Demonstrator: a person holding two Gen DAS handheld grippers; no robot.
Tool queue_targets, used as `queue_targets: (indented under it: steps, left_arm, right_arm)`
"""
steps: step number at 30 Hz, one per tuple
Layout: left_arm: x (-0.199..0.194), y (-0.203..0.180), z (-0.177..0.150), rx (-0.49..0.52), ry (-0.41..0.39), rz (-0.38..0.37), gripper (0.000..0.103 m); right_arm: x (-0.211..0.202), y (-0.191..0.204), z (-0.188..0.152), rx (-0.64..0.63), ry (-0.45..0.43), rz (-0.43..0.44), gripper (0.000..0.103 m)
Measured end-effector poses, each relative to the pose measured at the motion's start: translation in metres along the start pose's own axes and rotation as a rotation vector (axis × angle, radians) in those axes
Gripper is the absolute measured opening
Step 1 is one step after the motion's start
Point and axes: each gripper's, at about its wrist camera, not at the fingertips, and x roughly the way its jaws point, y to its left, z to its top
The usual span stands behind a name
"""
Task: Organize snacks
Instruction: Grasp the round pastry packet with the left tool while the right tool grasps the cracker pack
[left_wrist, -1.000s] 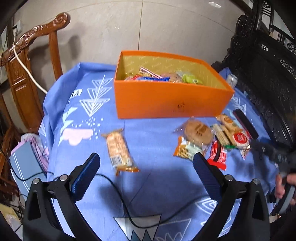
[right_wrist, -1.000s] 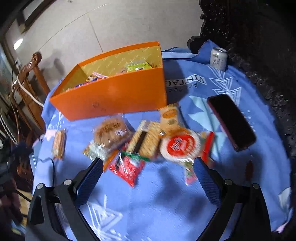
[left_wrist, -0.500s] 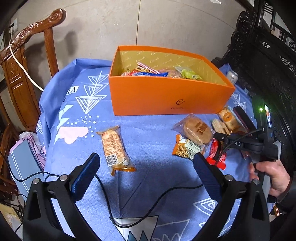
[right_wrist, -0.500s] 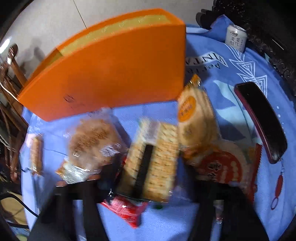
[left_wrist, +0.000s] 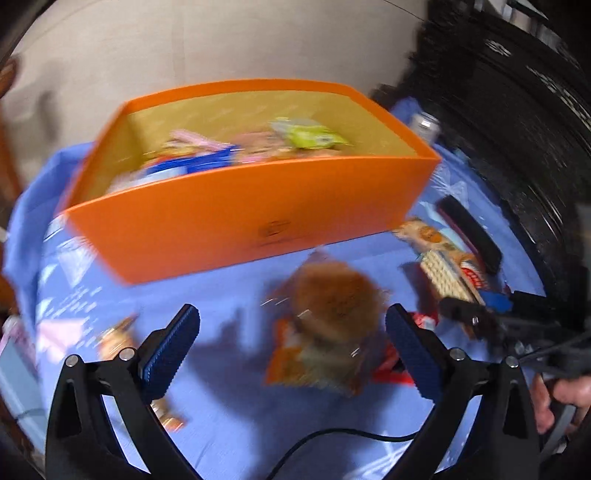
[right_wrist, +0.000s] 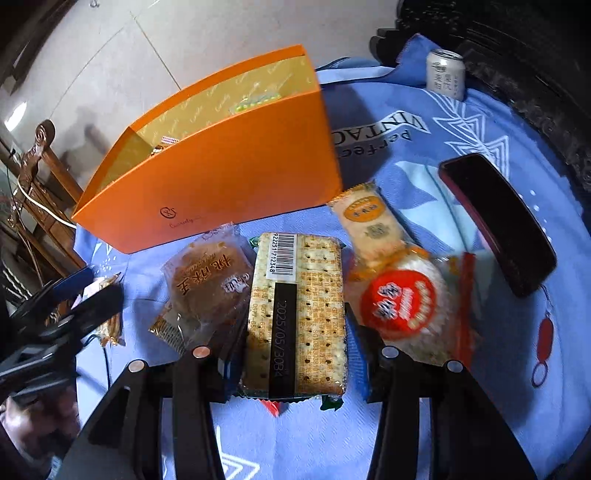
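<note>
Beside the orange box (right_wrist: 221, 173), the right claw (right_wrist: 295, 354) is closing on the cracker pack (right_wrist: 297, 314); left claw (left_wrist: 291, 343) released.

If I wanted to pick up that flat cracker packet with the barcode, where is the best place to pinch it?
Probably across its two long edges, coming down from above. The cracker packet lies flat on the blue tablecloth, long and narrow, so its width fits between jaws. The right gripper already straddles its near end that way, jaws closing on it.
</note>
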Motion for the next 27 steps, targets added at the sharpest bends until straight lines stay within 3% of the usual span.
queue_targets:
  steps: [7, 13, 16, 18, 22, 27]
  left_arm:
    - [0.055, -0.028, 0.008, 0.247, 0.057, -0.082, 0.099]
    - [0.088, -0.035, 0.007, 0.347, 0.110, -0.128, 0.099]
    - [0.105, -0.037, 0.001, 0.379, 0.156, -0.144, 0.099]
    - [0.105, -0.039, -0.004, 0.398, 0.124, -0.141, 0.099]
    - [0.099, -0.036, -0.003, 0.365, 0.086, -0.150, 0.082]
    - [0.086, -0.033, -0.007, 0.331, 0.063, -0.147, 0.078]
  right_arm:
    - [-0.010, -0.016, -0.006, 0.013, 0.008, 0.027, 0.047]
    - [-0.004, -0.018, -0.007, 0.012, 0.026, 0.044, 0.047]
    - [-0.001, -0.020, -0.003, 0.020, 0.028, 0.046, 0.047]
    - [0.000, -0.021, -0.001, 0.026, 0.024, 0.042, 0.047]
    - [0.001, -0.022, 0.000, 0.026, 0.020, 0.036, 0.047]
    - [-0.002, -0.018, 0.000, 0.013, 0.015, 0.036, 0.047]
